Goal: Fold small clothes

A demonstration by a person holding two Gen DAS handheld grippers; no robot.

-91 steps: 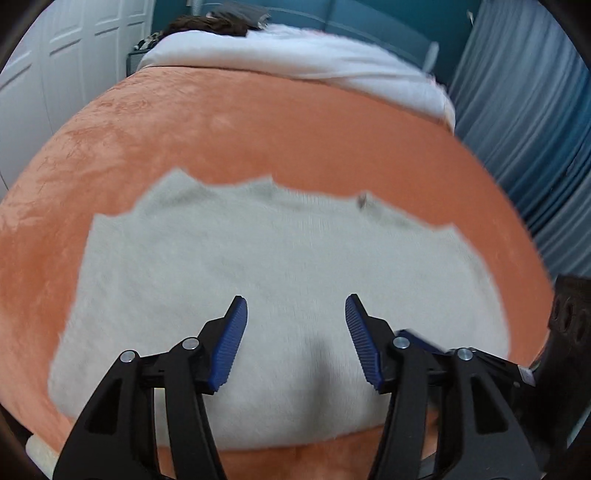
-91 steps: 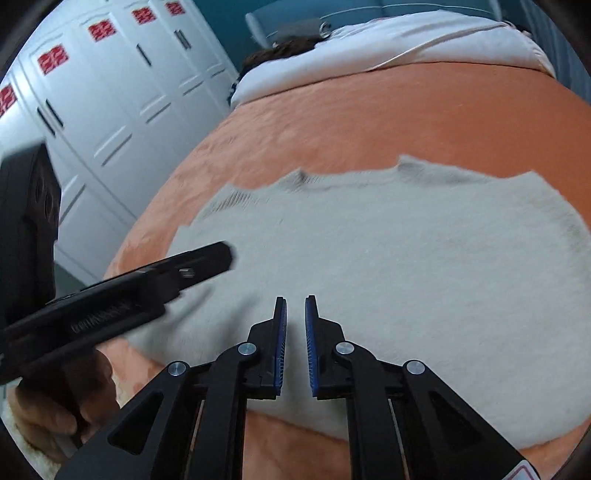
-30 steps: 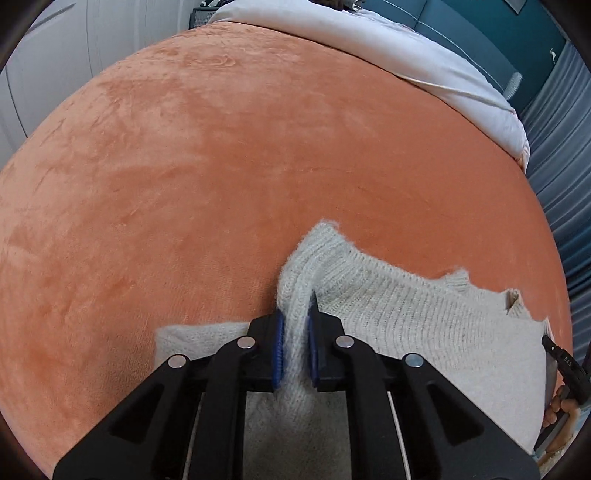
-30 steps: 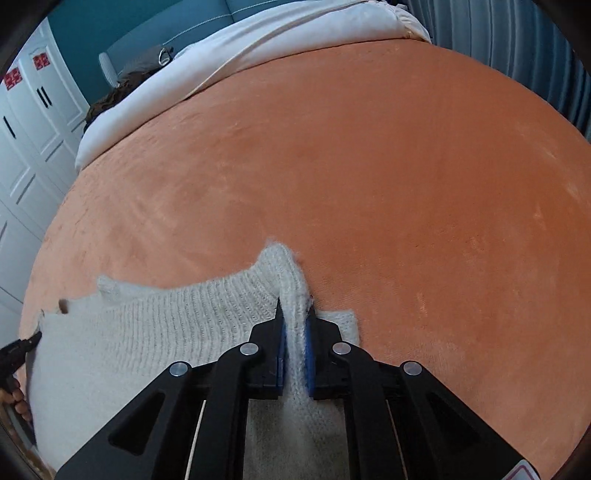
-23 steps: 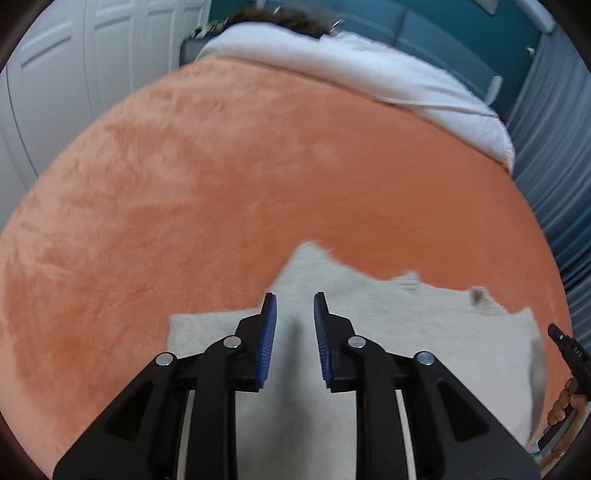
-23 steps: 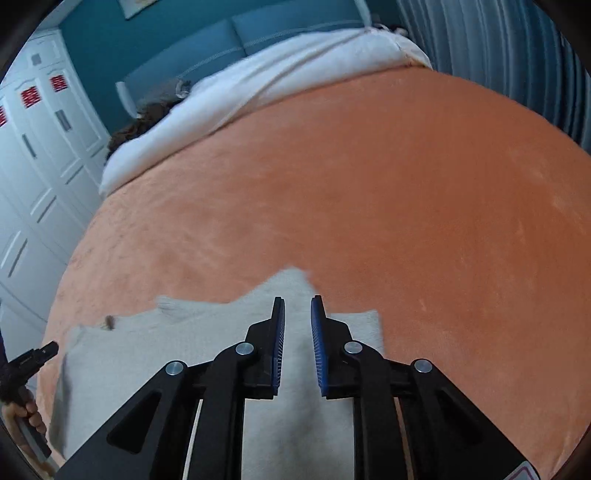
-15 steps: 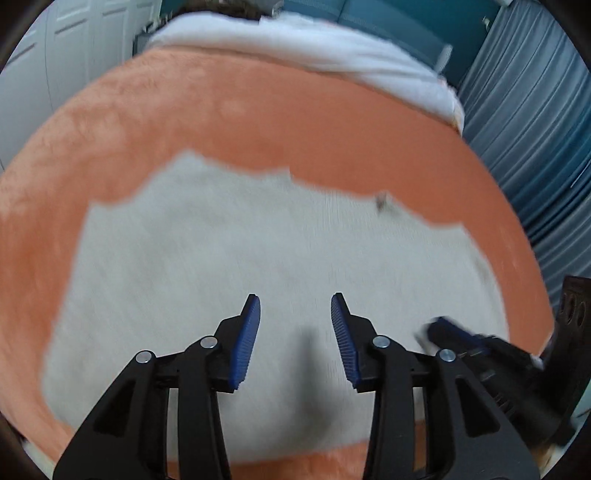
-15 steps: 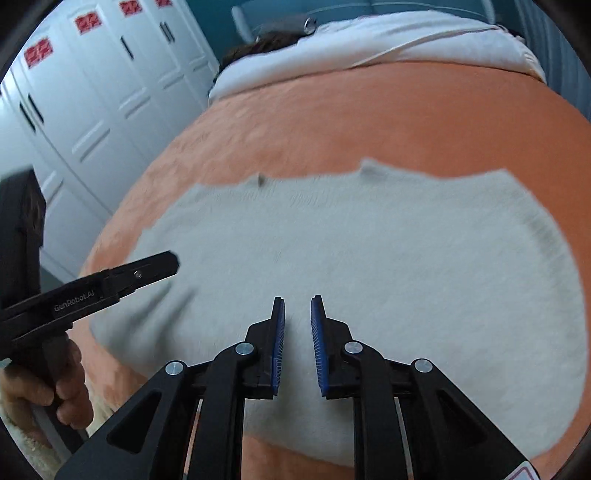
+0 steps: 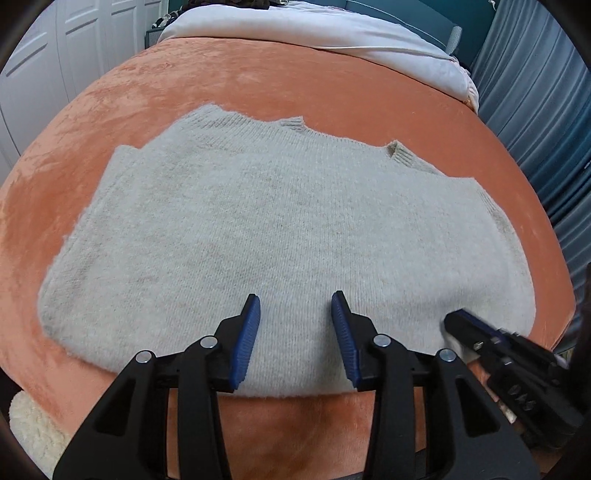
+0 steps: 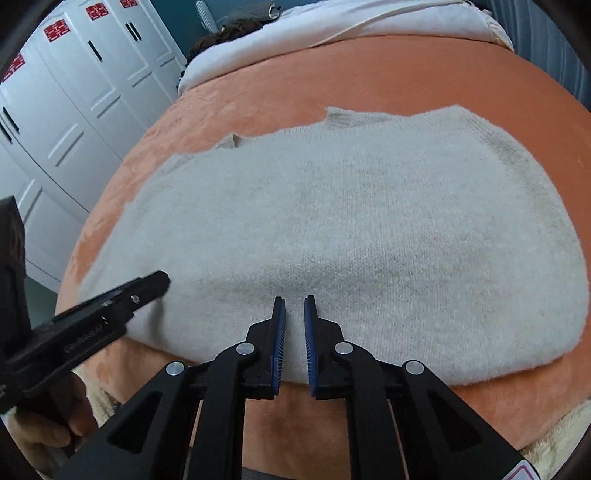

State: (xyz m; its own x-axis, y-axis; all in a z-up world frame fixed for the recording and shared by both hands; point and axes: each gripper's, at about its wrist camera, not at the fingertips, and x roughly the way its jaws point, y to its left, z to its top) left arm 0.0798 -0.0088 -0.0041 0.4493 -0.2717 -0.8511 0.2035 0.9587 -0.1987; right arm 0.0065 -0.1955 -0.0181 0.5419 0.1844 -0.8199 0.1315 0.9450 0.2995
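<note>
A pale cream knit sweater (image 9: 288, 206) lies flat, folded over on itself, on an orange plush blanket (image 9: 258, 81), ribbed neckline at its far edge. My left gripper (image 9: 293, 295) hovers open above the sweater's near edge, nothing between its blue pads. To its right the right gripper (image 9: 454, 319) reaches in over the near right corner. In the right wrist view the sweater (image 10: 351, 214) fills the middle. The right gripper (image 10: 294, 297) hangs over its near edge, jaws closing to a narrow gap with nothing between them. The left gripper (image 10: 159, 277) shows at the left, held by a hand (image 10: 48, 432).
A white duvet (image 9: 332, 33) lies across the far end of the bed. White wardrobe doors (image 10: 74, 92) stand at the left, blue curtains (image 9: 535, 92) at the right. Cream fleece (image 9: 33, 424) hangs below the blanket's near edge. Bare orange blanket (image 10: 369, 70) stretches beyond the sweater.
A second ago both grippers were shut on the sweater's corners far up the bed. They let go and drew back to its near edge; the sweater now lies flat.
</note>
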